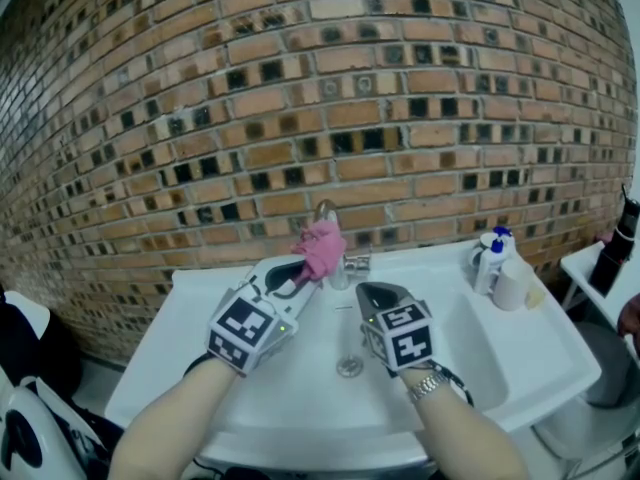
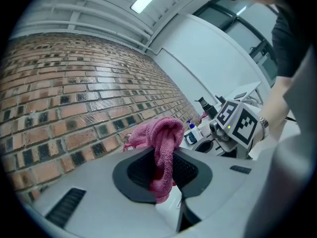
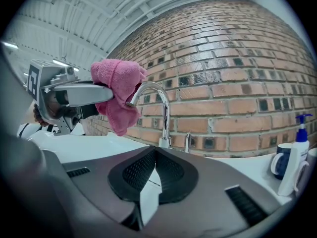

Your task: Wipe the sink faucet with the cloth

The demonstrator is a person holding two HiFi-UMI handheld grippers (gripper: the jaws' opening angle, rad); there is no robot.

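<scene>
A chrome gooseneck faucet (image 3: 162, 110) rises at the back of the white sink (image 1: 200, 308), in front of a brick wall. A pink cloth (image 1: 321, 247) is bunched against the faucet's spout, covering its tip (image 3: 119, 90). My left gripper (image 1: 303, 269) is shut on the cloth (image 2: 165, 138), which hangs between its jaws (image 2: 163, 157). My right gripper (image 1: 379, 294) hovers over the basin to the right, below the faucet. It is shut with nothing between its jaws (image 3: 154, 155). The left gripper (image 3: 74, 94) reaches in from the left in the right gripper view.
A white pump bottle (image 1: 492, 258), a blue mug (image 3: 281, 165) and a white roll (image 1: 513, 286) stand on the sink's right rim. The drain (image 1: 349, 366) lies under my right gripper. The faucet lever (image 1: 357, 264) sits beside the spout's base.
</scene>
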